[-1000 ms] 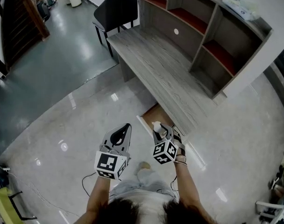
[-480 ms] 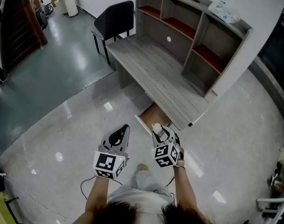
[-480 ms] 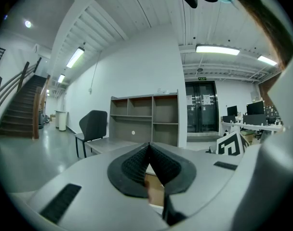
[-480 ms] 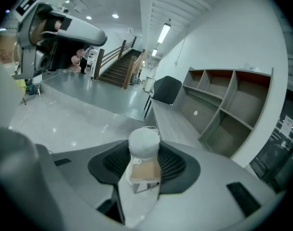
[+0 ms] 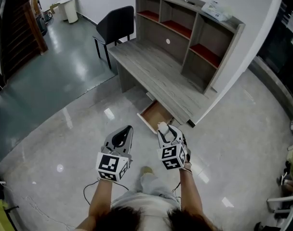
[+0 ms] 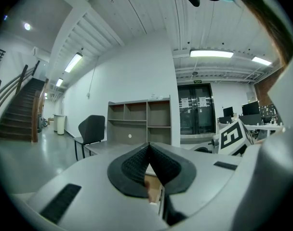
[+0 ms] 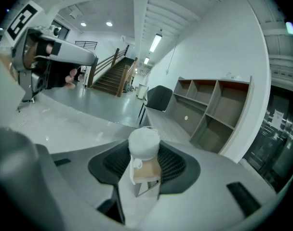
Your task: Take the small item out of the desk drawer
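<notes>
Two tools held near the open desk drawer (image 5: 155,115) — right gripper (image 5: 164,130) clamped wide on small white item (image 7: 144,146), out of drawer; left gripper (image 6: 148,147) pinched together, empty. Seemingly only setting-down left.

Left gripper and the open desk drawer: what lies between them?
Only bare glossy floor lies between the left gripper and the open drawer, as the head view shows. The small white item is clamped in the right gripper.
</notes>
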### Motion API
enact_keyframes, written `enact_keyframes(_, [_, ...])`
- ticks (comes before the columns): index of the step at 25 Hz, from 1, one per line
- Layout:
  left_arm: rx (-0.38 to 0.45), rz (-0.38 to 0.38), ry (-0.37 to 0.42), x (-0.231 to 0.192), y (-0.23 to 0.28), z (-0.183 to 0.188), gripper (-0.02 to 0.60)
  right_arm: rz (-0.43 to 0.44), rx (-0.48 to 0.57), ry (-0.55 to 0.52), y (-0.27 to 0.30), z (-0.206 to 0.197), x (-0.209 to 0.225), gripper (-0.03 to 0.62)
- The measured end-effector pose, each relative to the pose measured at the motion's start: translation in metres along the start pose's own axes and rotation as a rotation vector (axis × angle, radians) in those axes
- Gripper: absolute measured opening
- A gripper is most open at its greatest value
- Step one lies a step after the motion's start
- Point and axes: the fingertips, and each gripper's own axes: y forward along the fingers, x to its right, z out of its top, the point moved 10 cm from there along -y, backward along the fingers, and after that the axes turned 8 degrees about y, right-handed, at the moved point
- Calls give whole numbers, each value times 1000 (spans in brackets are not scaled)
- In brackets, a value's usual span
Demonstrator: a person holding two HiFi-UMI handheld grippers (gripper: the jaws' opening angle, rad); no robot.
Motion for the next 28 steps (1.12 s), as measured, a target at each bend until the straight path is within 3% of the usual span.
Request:
enact_keyframes(16, [30, 11, 17, 47, -76, 15, 12, -68, 119, 79, -105, 0, -23, 186])
enact_keyframes(28, [53, 5, 26, 58, -122, 29, 12, -97, 230, 158, -163, 13, -53, 186])
